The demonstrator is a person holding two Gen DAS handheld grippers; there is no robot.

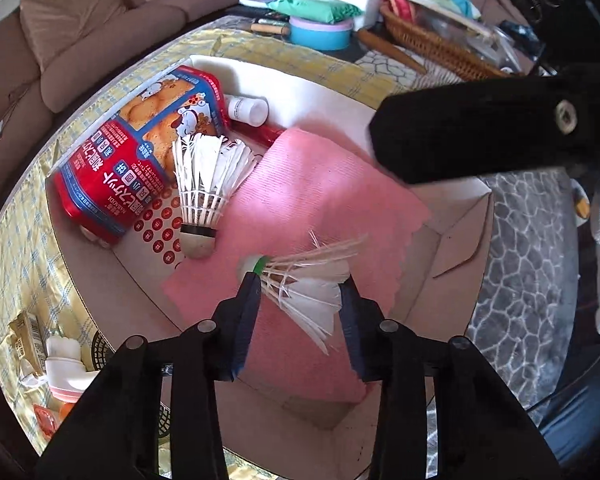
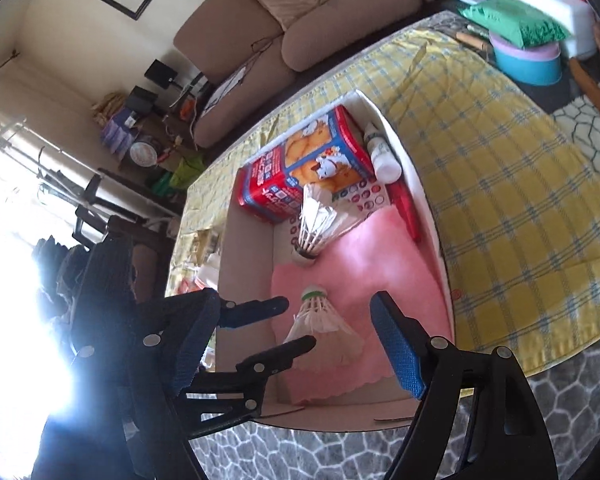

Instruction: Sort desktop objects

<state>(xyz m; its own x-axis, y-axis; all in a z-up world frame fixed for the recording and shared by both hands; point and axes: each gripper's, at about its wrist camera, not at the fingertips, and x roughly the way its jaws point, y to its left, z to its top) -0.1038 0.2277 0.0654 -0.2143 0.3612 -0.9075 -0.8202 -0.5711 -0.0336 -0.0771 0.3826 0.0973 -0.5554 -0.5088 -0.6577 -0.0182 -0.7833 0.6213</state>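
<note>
A white shuttlecock with a green band (image 1: 300, 280) (image 2: 320, 316) lies on a pink cloth (image 1: 320, 184) (image 2: 380, 256) inside a shallow cardboard box (image 1: 460, 216) (image 2: 244, 280). My left gripper (image 1: 300, 280) is open, and its fingertips straddle this shuttlecock at the cork and at the feather edge. A second shuttlecock (image 1: 200, 188) (image 2: 316, 224) leans on a red snack pack (image 1: 140, 152) (image 2: 300, 168). My right gripper (image 2: 296, 300) hovers open above the box's near end, holding nothing. It shows as a black block (image 1: 480, 132) in the left wrist view.
The box also holds a white bottle (image 1: 246, 110) (image 2: 384, 156) and a red tube (image 1: 260, 132). It sits on a yellow checked tablecloth (image 2: 500, 200). Small items (image 1: 60, 360) lie left of the box. A wicker basket (image 1: 432, 44) and a teal tub (image 1: 320, 34) stand behind.
</note>
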